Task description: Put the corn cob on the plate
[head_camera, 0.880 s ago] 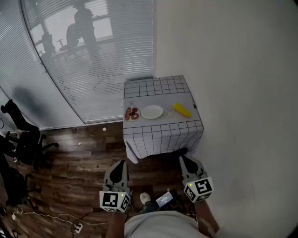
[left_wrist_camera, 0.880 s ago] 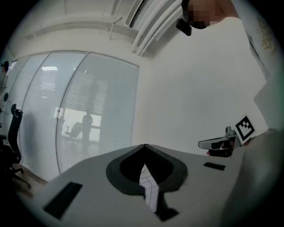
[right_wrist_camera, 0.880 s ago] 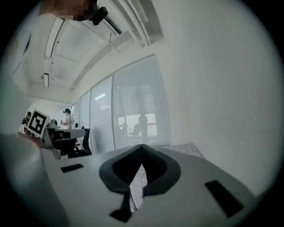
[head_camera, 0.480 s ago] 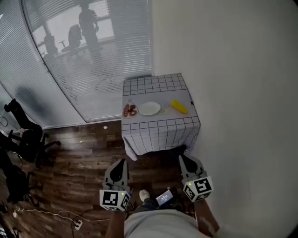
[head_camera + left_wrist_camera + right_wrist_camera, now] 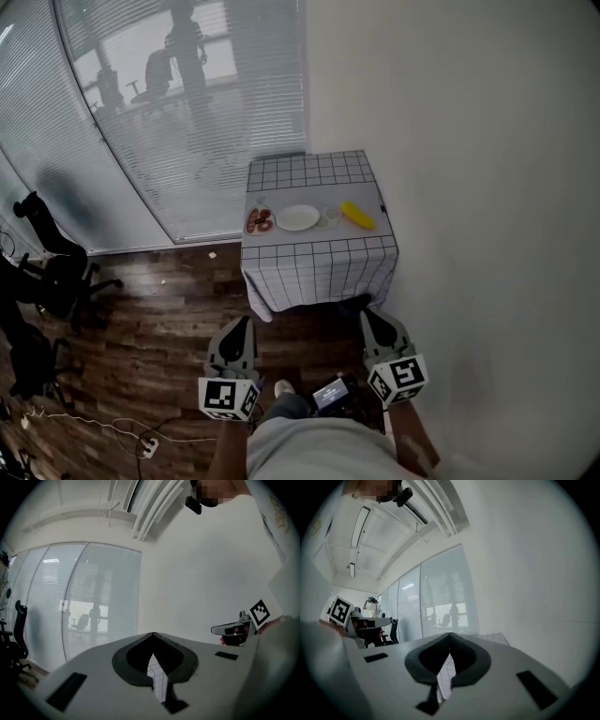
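Wall [image 5: 487,187], white and bare, runs along the outer side of the right tool [image 5: 368,317]. A glass partition with blinds [image 5: 169,122] stretches ahead of the left tool [image 5: 241,323] and off to its outer side. Dark wooden floor [image 5: 159,319] lies under both. The worktop [image 5: 319,267], draped in a white checked cloth, stands well ahead of the tools, tucked into the corner. A black office chair [image 5: 56,281] sits far out beyond the left tool.

Both tools are level and side by side close to the person's body, pointing towards the worktop, each clenched on nothing.

On the worktop, the white plate [image 5: 297,217] lies ahead, between the two tools' lines. The corn cob [image 5: 356,216] lies ahead of the right tool, near the plate but apart from it, with a small pale item [image 5: 328,221] between them. A dish of red food [image 5: 260,221] sits ahead of the left tool.
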